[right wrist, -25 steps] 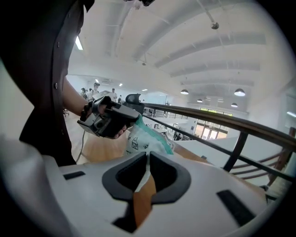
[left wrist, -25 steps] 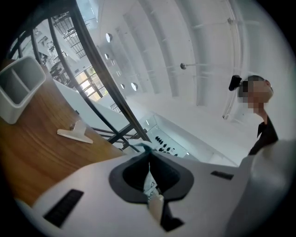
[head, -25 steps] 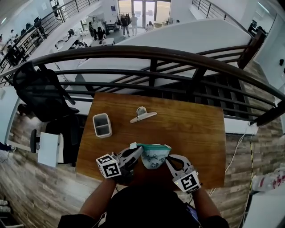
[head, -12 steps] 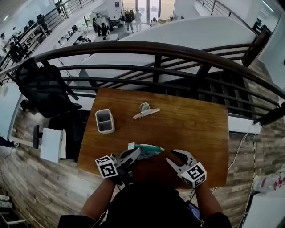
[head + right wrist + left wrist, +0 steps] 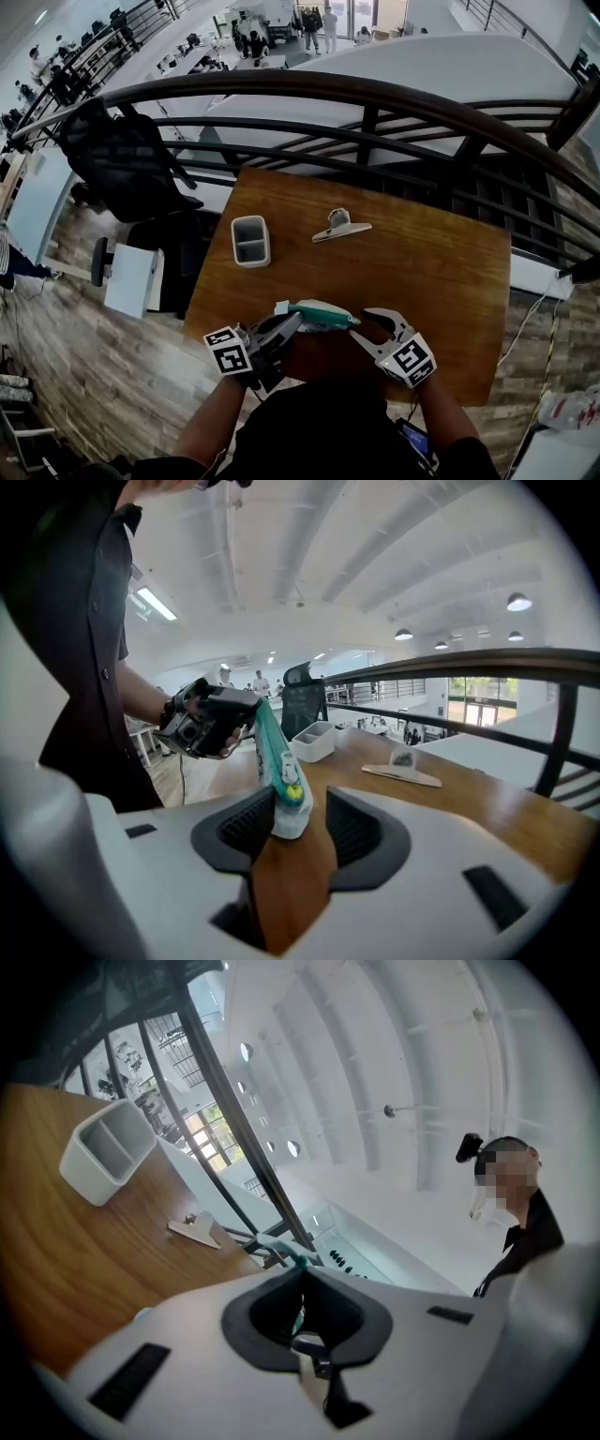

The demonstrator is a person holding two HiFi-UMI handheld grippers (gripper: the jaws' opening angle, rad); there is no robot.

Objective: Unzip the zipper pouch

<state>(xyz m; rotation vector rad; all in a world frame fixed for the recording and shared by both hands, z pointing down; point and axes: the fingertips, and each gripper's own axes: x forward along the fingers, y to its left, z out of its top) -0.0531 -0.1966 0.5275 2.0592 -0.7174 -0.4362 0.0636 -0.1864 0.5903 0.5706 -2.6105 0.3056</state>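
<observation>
The teal-and-white zipper pouch hangs over the near edge of the wooden table. My left gripper is shut on its teal top edge, seen in the left gripper view as a teal strip pinched at the jaw tips. My right gripper has just been opening. In the right gripper view the pouch dangles from the left gripper, and its lower corner sits between the right gripper's spread jaws without being pressed.
A white two-compartment holder and a metal clip lie farther back on the table. A dark curved railing runs behind the table, with a drop beyond it. A black chair stands to the left.
The right gripper, shut on the pouch's right end a second ago, has let go and spread its jaws. The pouch now hangs from the left gripper alone, and both hands have shifted slightly.
</observation>
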